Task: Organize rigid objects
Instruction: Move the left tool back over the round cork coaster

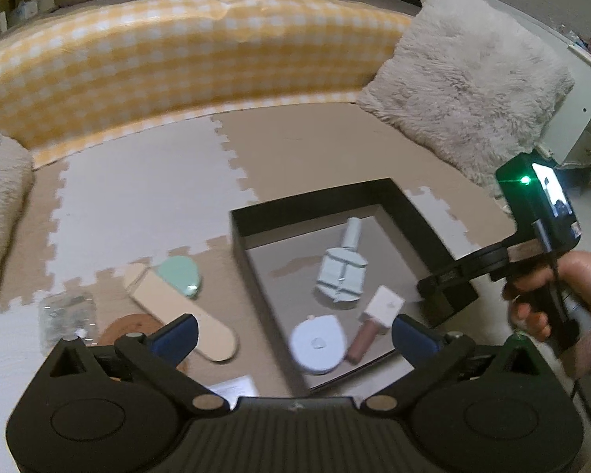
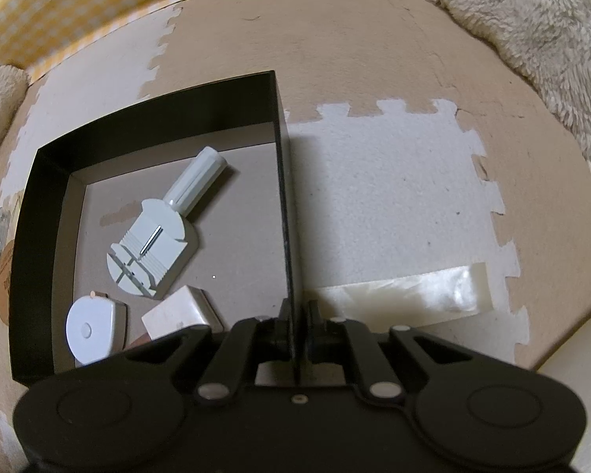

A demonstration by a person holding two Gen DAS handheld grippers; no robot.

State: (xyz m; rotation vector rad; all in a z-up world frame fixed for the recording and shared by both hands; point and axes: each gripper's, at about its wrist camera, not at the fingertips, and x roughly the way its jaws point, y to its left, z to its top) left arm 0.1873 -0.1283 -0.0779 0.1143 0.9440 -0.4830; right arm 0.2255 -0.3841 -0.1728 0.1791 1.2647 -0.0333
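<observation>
A black box (image 1: 407,205) lies on the foam floor mat. Inside it are a pale blue watch tool (image 1: 341,272), a white tape measure (image 1: 318,349) and a small bottle with a white cap (image 1: 374,321). My left gripper (image 1: 293,335) is open and empty, above the box's near left side. My right gripper (image 2: 295,315) is shut on the box's right wall (image 2: 285,205); it also shows in the left wrist view (image 1: 449,287). Left of the box lie a long beige flat piece (image 1: 185,313) and a mint green piece (image 1: 179,276).
A clear plastic bag (image 1: 65,319) and a brown disc (image 1: 128,327) lie at the left. A clear plastic strip (image 2: 406,291) lies right of the box. A yellow checked cushion (image 1: 177,63) and a furry pillow (image 1: 469,90) stand behind.
</observation>
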